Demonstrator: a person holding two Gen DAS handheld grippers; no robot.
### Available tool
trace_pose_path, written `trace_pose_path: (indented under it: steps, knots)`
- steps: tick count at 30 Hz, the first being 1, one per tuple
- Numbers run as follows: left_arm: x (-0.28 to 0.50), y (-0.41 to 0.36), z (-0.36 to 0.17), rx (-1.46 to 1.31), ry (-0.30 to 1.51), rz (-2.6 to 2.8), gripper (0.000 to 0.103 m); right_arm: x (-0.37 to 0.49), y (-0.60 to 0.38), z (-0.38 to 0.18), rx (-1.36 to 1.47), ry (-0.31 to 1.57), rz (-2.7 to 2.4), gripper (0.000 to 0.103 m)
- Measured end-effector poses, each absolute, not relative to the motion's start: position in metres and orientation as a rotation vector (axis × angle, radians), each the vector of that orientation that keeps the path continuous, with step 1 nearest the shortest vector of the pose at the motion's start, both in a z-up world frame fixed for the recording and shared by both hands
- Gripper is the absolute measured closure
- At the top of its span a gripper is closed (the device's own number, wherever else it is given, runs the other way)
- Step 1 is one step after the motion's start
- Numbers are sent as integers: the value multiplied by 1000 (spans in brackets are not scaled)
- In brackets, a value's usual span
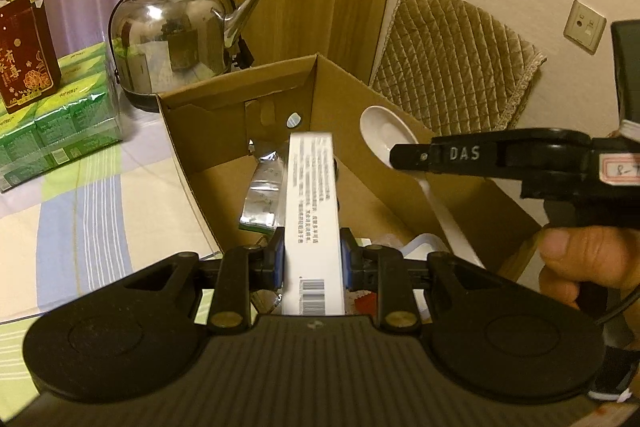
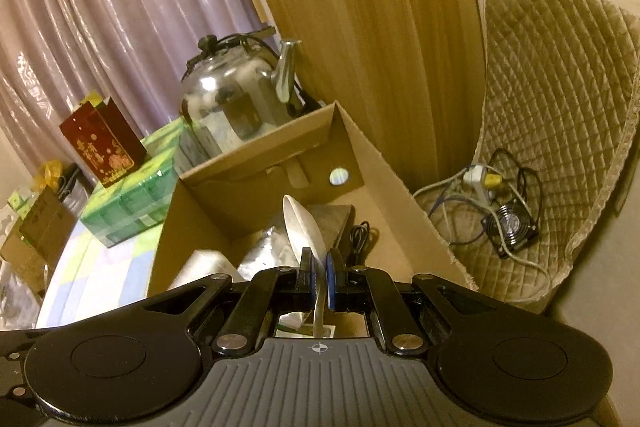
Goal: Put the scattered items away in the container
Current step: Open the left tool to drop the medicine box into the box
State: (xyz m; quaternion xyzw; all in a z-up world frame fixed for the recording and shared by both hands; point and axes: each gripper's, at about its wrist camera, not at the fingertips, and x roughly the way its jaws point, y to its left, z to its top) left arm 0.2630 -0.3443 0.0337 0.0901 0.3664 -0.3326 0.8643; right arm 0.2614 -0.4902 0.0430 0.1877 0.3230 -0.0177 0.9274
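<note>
The cardboard box [image 1: 400,183] stood open on the table, and both held things were above it. The left gripper [image 1: 312,259] was closed on a long white carton [image 1: 314,211], its blue pads pressing the two narrow sides near the end with the barcode. The carton pointed forward over the inside of the box. The right gripper [image 2: 319,277] had its jaws almost together on the thin handle of a white plastic spoon [image 2: 301,227]; the bowl of the spoon stood out in front, over the box. From the left camera I could see a hand [image 1: 588,267] around the grip of that right tool.

Inside the box there lay already a silver foil packet [image 1: 262,195] and a coiled black cable [image 2: 362,237]. Other pale things at the bottom I could not tell.

Behind the box stood a shiny steel kettle [image 1: 176,35]. To the left of it was a pack of green tissue packets [image 1: 56,115], with a dark red box [image 1: 26,55] standing on top. The table had a striped cloth [image 1: 100,219]. To the right of the box was a chair with a quilted beige cover [image 2: 560,107], and on its seat lay a small fan [image 2: 512,227] with tangled wires.
</note>
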Motion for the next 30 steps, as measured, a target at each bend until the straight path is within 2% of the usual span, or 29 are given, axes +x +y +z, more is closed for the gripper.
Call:
trace_pose_path:
  steps: [6,12,26,29,30]
  knots:
    - [260,-339,39,197,732,-688,81,264,-487,41,385,668,-38,101]
    - [253,-322,51,166,702,-666,76,265,-482,39,387,679,-32,101]
    - [241,-297,51,132,716,-645,72,265,-469,35,360,700,0,100]
    - [240,-293,49,125,725,-639,71,265,-470,35,350,699,-11,98]
    - [240,-292,48,121,729,-637,71,264,-470,35,352,700,-13,95]
